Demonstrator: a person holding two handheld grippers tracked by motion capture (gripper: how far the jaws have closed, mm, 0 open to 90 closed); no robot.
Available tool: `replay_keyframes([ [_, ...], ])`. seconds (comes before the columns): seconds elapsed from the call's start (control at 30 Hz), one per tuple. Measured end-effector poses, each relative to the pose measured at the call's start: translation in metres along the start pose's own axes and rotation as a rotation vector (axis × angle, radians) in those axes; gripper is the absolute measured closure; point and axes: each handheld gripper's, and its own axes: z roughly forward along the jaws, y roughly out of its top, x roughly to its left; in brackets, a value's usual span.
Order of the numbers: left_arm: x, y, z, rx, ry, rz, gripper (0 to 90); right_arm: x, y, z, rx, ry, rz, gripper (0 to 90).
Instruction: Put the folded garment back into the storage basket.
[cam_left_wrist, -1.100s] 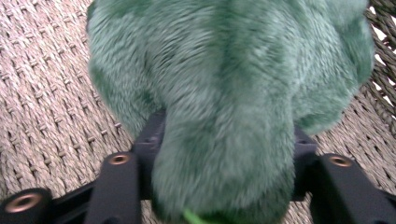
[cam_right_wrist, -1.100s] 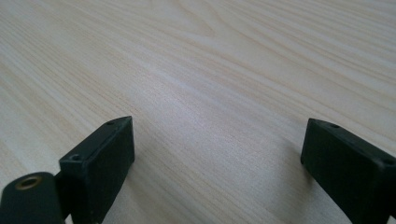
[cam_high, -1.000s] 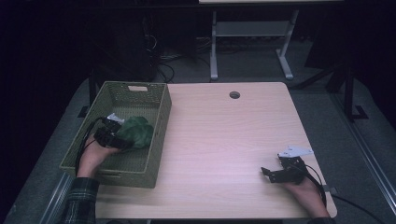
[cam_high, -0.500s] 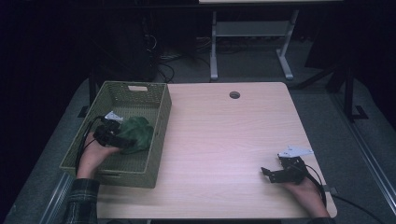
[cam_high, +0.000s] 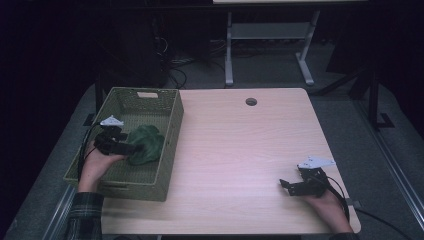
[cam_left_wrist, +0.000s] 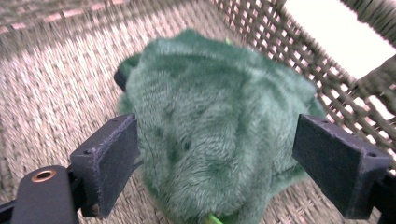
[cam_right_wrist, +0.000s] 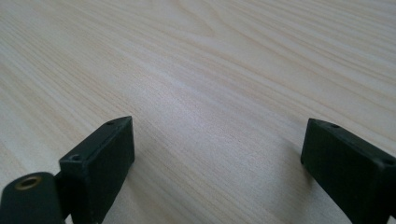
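A green plush toy (cam_high: 146, 142) lies on the floor of the woven olive basket (cam_high: 172, 135) at the table's left. My left gripper (cam_high: 132, 148) is inside the basket, pointing at the toy from its left. In the left gripper view the toy (cam_left_wrist: 210, 107) sits between the two pads, and the left gripper (cam_left_wrist: 217, 140) has just been opening; it now stands wide with the pads off the fur. My right gripper (cam_high: 286, 186) rests near the table's front right, open. In the right gripper view only bare wood lies between the pads of the right gripper (cam_right_wrist: 217, 140).
The light wooden table (cam_high: 240, 145) has a round cable hole (cam_high: 251, 101) at its far edge. The basket's woven wall (cam_left_wrist: 289, 51) rises close behind the toy. A metal stand (cam_high: 270, 40) is on the dark floor beyond the table.
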Motion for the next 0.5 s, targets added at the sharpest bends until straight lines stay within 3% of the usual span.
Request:
replay_keyframes([
  [0.3, -0.017, 0.017, -0.022, -0.049, -0.017, 0.037, 13.9, 0.000, 0.000, 0.000, 0.000, 0.000, 0.005, 9.4],
  [0.5, -0.036, 0.030, -0.032, -0.072, -0.056, 0.074, 14.1, 0.000, 0.000, 0.000, 0.001, -0.001, 0.003, 9.4],
])
